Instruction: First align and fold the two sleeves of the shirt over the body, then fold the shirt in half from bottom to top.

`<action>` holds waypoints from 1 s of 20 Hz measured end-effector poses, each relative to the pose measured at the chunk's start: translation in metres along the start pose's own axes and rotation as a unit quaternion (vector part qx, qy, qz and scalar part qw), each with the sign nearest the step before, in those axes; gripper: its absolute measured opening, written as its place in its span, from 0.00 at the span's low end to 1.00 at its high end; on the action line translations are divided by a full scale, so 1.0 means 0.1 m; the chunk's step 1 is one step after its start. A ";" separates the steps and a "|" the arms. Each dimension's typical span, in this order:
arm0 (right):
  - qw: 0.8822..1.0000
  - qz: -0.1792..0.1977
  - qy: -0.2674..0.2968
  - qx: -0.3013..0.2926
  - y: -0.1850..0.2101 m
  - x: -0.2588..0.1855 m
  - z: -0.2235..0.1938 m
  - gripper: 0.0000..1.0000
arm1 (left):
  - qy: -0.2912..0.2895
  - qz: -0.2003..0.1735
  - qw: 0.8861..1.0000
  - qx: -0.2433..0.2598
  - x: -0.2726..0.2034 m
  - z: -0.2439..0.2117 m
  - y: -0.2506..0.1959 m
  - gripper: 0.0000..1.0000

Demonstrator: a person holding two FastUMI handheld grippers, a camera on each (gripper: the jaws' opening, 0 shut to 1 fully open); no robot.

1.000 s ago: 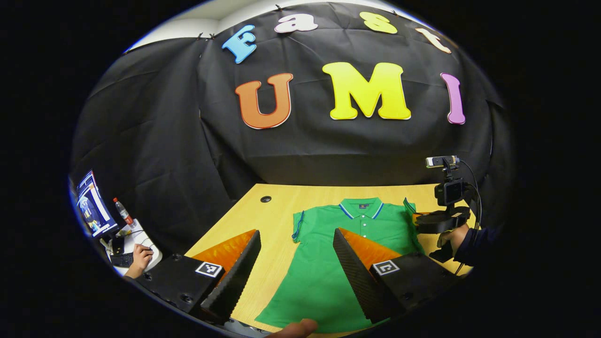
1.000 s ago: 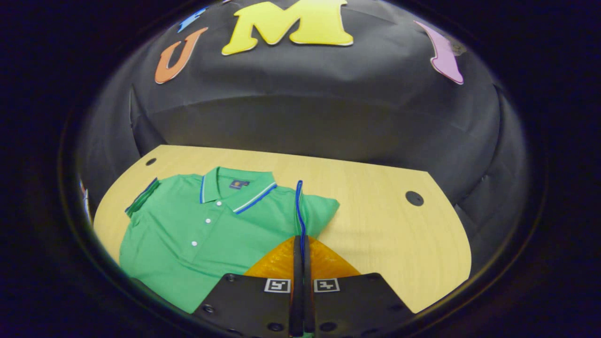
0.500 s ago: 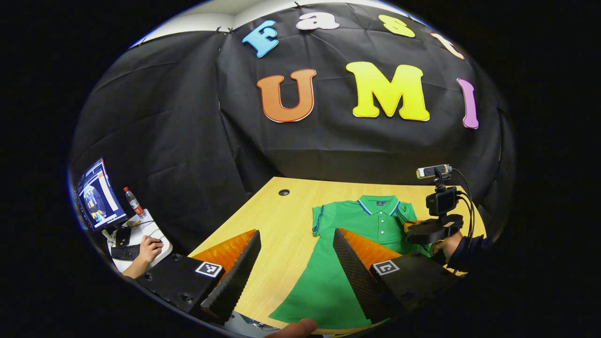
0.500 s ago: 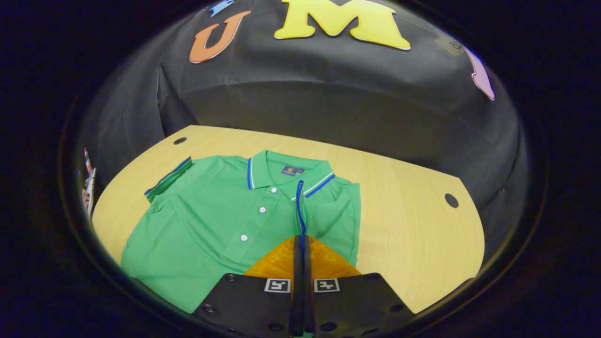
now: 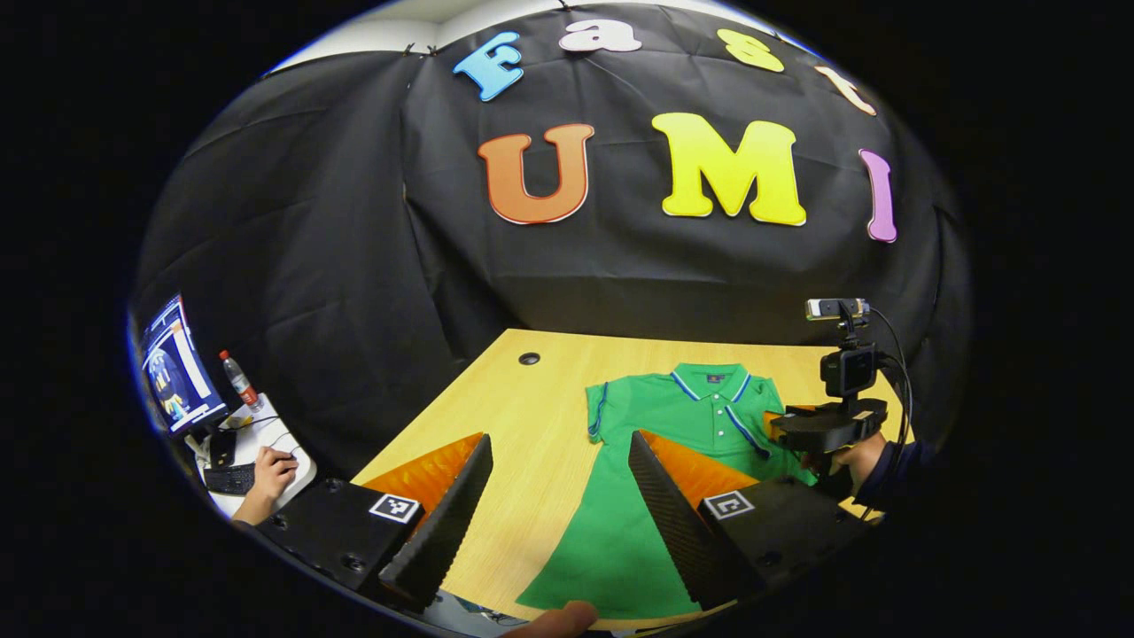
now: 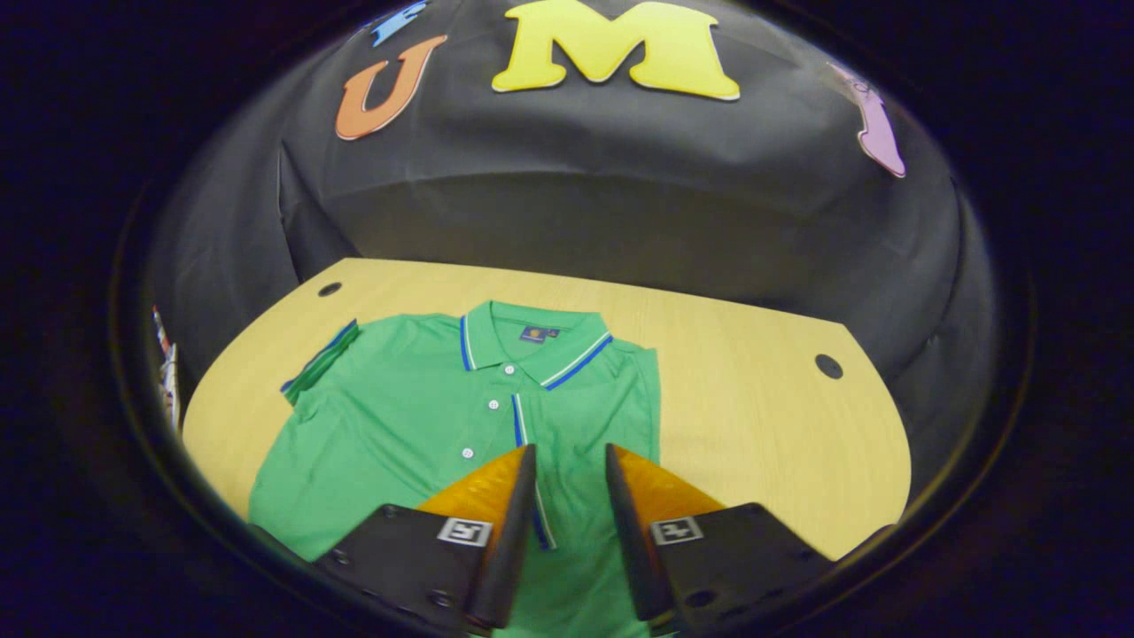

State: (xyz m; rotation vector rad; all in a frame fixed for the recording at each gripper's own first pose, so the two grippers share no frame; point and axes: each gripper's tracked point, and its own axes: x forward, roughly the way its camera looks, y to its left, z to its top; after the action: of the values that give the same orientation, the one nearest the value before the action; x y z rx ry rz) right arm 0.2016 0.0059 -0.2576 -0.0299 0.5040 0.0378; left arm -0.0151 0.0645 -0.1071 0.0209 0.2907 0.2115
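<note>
Right gripper view: the green shirt (image 6: 416, 416) lies flat on my wooden table (image 6: 753, 416), collar toward the booth wall. Its right sleeve (image 6: 602, 416) is folded over the body, blue-trimmed cuff lying down the chest; the other sleeve (image 6: 321, 359) is spread out. My right gripper (image 6: 570, 496) sits above the folded cuff, jaws narrowly parted, holding nothing. My left gripper (image 5: 560, 483) hangs wide and empty over the shirt's lower half.
</note>
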 end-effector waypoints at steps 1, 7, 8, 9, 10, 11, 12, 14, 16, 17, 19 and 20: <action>1.000 -0.001 -0.003 0.011 0.02 -0.14 0.02 0.72 | -0.001 -0.010 1.000 0.002 0.08 0.01 -0.04 1.00; 0.998 -0.007 -0.048 0.032 0.05 -0.93 0.20 0.93 | 0.017 -0.061 0.998 -0.004 0.69 -0.08 -0.18 1.00; 0.998 -0.009 -0.056 0.031 0.04 -1.07 0.23 0.96 | 0.020 -0.066 0.998 -0.005 0.81 -0.12 -0.21 1.00; 0.997 -0.012 -0.065 0.033 0.02 -1.20 0.29 0.96 | 0.027 -0.073 0.997 -0.007 0.94 -0.15 -0.24 1.00; 0.997 -0.015 -0.073 0.036 0.01 -1.33 0.33 0.93 | 0.035 -0.080 0.996 -0.011 1.09 -0.21 -0.27 1.00; 0.996 -0.016 -0.076 0.040 0.01 -1.44 0.34 0.94 | 0.044 -0.084 0.995 -0.013 1.23 -0.26 -0.28 1.00; 0.996 -0.021 -0.078 0.045 0.00 -1.55 0.36 0.93 | 0.051 -0.085 0.995 -0.012 1.39 -0.31 -0.30 1.00; 0.994 -0.030 -0.089 0.055 -0.02 -1.73 0.43 0.96 | 0.061 -0.088 0.994 -0.011 1.67 -0.38 -0.33 1.00; 0.991 -0.047 -0.109 0.064 -0.05 -1.92 0.54 0.93 | 0.072 -0.092 0.993 -0.002 1.93 -0.46 -0.38 1.00; 0.989 -0.054 -0.124 0.066 -0.06 -2.05 0.64 0.99 | 0.078 -0.095 0.992 0.005 2.05 -0.51 -0.39 1.00; 0.983 -0.075 -0.154 0.058 -0.09 -2.35 0.84 0.93 | 0.089 -0.097 0.991 0.020 2.26 -0.58 -0.42 1.00; 0.980 -0.080 -0.171 0.056 -0.08 -2.54 0.97 0.96 | 0.096 -0.099 0.990 0.022 2.36 -0.61 -0.46 1.00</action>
State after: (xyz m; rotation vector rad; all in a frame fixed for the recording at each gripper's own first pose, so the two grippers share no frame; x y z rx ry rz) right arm 0.0271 -0.0057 -0.0496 0.0468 0.1568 -0.1423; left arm 0.1971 0.0688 -0.2347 0.0144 0.4861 0.0091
